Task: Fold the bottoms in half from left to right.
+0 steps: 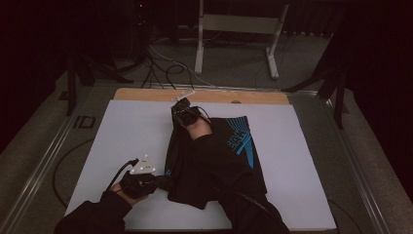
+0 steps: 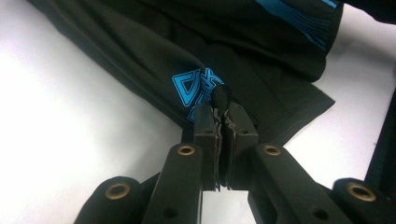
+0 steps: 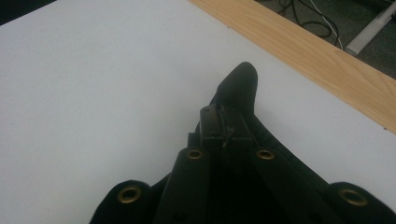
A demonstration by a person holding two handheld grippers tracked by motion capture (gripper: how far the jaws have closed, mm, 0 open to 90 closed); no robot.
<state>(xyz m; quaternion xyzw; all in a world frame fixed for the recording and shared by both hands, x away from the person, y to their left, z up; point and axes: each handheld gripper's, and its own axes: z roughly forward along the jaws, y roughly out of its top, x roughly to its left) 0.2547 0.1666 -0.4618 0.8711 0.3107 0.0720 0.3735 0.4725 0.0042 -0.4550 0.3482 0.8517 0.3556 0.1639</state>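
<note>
both grippers are clamped on the black garment lying on the white table, left gripper at its near edge, right gripper at the far corner, so lift evenly, keeping the fabric taut.

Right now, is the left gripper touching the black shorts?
Touching. The left gripper view shows the left gripper shut, its pads pinching a fold of the black shorts beside the blue print.

I see white table top, bare at left | light wooden strip along its far edge | 1 grey metal frame stand on the floor far behind | dark cables on the floor, far left | metal rail along left side
</note>
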